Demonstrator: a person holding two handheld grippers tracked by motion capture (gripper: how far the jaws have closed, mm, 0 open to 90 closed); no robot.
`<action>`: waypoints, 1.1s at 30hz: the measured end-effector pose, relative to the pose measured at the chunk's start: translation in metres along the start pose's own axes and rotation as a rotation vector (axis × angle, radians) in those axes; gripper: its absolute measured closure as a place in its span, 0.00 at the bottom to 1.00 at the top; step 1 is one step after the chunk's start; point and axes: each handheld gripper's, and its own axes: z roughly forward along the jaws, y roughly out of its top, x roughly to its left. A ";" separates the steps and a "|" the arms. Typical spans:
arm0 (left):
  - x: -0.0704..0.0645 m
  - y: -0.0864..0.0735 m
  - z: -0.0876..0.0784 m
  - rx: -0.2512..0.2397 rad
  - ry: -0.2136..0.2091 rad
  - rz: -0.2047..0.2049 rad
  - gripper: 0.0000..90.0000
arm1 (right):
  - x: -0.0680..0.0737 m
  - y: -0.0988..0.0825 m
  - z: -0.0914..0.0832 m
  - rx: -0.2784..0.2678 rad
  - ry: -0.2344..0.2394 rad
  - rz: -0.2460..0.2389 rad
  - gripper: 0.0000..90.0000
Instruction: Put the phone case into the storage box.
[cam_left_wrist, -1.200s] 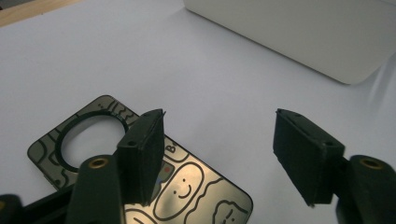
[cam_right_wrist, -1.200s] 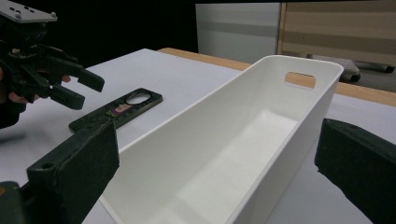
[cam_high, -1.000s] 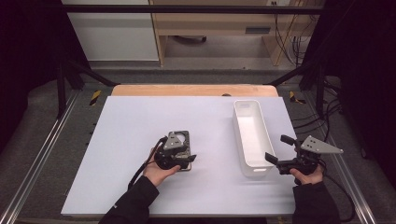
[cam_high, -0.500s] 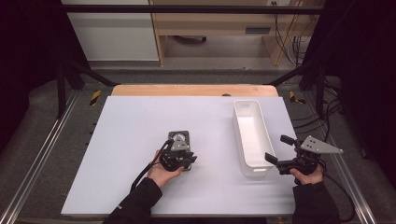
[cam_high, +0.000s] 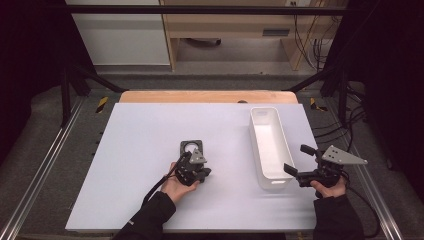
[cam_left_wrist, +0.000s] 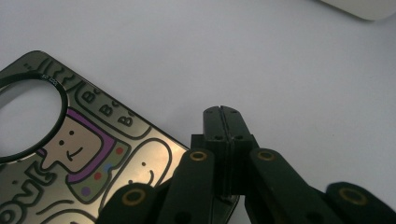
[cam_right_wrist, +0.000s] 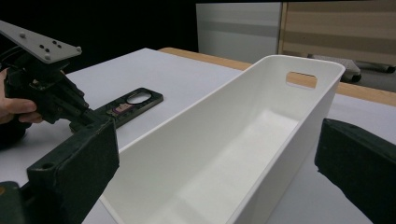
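A dark phone case (cam_high: 191, 146) printed with cartoon figures (cam_left_wrist: 93, 158) lies flat on the white table. My left gripper (cam_high: 192, 160) sits at the case's near end. Its jaws have just been closing and now meet pad to pad (cam_left_wrist: 222, 114) over the case's edge, pinching it. The right gripper view has the case (cam_right_wrist: 133, 103) and the left gripper (cam_right_wrist: 86, 115) at its left. My right gripper (cam_high: 299, 160) stands open at the table's right, its jaws spread wide (cam_right_wrist: 215, 163) before the near end of a white bin (cam_high: 270, 145).
The long white bin (cam_right_wrist: 261, 140) is empty and has a handle slot in its far wall. A wooden strip (cam_high: 210, 96) borders the table's far edge. Metal rails (cam_high: 45, 165) and cables (cam_high: 330, 132) flank the table.
The left gripper's jaws have closed at the near end of the phone case, and the hand has shifted slightly toward the person. The right gripper has stayed where it was.
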 end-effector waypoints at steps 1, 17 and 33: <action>0.000 0.000 0.000 0.003 0.001 0.003 0.99 | 0.000 0.000 0.000 0.001 0.001 0.000 0.01; -0.003 0.000 0.003 0.037 0.014 0.034 0.99 | 0.000 0.000 0.000 0.003 0.002 -0.001 0.01; -0.004 0.000 0.001 0.054 0.006 0.055 0.99 | 0.000 -0.001 0.001 0.009 0.001 -0.005 0.01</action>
